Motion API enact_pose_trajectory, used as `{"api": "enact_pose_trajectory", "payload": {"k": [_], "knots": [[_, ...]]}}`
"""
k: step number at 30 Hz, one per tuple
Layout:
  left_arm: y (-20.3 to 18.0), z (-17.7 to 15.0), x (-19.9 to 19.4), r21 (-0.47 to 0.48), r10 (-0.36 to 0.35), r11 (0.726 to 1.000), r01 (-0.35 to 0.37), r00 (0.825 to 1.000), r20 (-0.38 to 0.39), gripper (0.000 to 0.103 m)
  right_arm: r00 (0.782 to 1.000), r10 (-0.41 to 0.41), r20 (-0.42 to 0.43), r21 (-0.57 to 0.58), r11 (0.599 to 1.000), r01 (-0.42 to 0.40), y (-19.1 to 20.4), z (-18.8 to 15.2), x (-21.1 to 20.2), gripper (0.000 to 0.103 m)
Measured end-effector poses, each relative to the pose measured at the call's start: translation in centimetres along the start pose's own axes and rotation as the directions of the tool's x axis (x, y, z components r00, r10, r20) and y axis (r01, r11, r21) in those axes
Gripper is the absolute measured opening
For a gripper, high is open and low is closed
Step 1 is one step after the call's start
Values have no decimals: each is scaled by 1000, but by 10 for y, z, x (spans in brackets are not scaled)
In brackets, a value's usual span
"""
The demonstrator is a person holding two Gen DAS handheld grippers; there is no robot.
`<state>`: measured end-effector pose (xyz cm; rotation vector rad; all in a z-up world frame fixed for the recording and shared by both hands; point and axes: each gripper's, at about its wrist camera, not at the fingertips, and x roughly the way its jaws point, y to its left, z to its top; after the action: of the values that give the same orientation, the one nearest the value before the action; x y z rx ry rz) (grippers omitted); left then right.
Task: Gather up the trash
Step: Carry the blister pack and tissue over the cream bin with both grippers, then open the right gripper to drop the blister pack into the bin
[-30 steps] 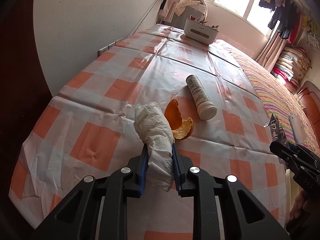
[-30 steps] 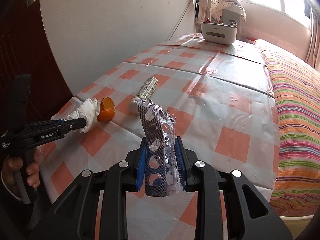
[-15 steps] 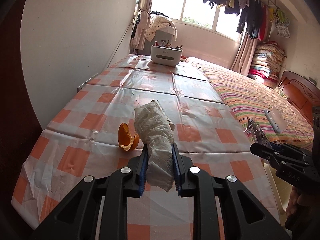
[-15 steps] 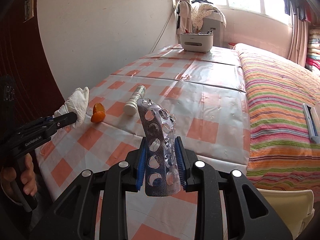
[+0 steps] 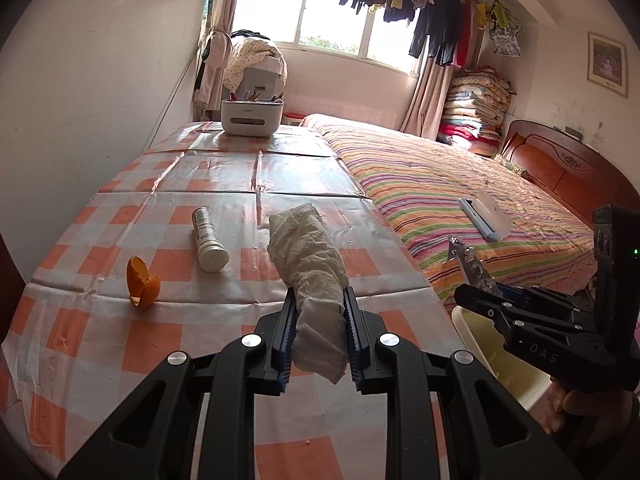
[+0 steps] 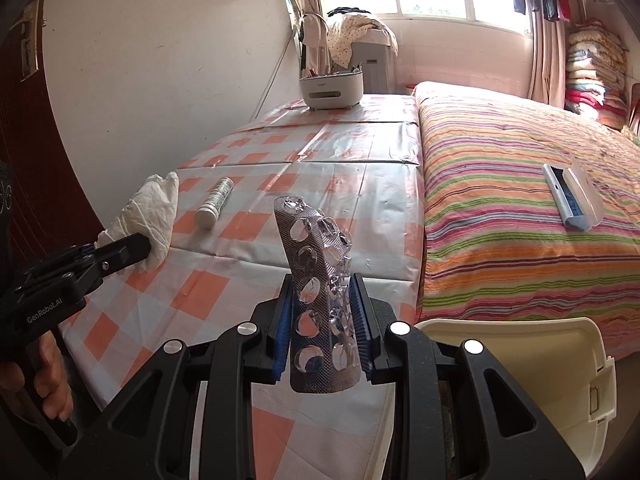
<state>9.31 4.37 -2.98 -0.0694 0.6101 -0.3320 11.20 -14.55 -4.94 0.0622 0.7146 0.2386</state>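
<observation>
Brightness: both views are well lit by daylight.
Source: light is admitted through the window (image 5: 332, 20) at the far end of the room; its panes are blown out to white.
Glare: broad sheen is seen on the far half of the tablecloth (image 5: 256, 168); sparkle is thrown off the blister pack (image 6: 320, 288).
Shadows: soft and faint ones are cast toward the camera; the undersides of the tools are left dark.
Distortion: straight lines are bowed by the fisheye; corners are vignetted to black.
Focus: most of each view is rendered sharp; slight softness is noted at the rims.
</observation>
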Motion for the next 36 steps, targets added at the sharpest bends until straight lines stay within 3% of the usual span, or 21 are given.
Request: {"api": "enact_pose_trajectory", "payload": {"k": [11, 21, 34, 35, 36], "knots": [[-50, -5, 1, 83, -78, 993, 78, 997, 1, 22, 990, -134, 46, 150, 981, 126, -42, -26, -31, 26], [-86, -9, 2, 142, -137, 980, 137, 991, -9, 22, 964, -261, 52, 258, 936, 240, -69, -44, -49, 27], [-125, -8, 9, 188, -195, 963, 195, 981, -21, 22, 947, -314, 72, 332, 902, 274, -88, -57, -65, 30], [-128, -8, 10, 191, -198, 961, 198, 980, -22, 22, 945, -320, 70, 340, 898, 279, -88, -57, -66, 35], [-130, -8, 10, 195, -201, 960, 202, 979, -23, 22, 944, -322, 73, 350, 894, 278, -90, -58, -67, 52]]}}
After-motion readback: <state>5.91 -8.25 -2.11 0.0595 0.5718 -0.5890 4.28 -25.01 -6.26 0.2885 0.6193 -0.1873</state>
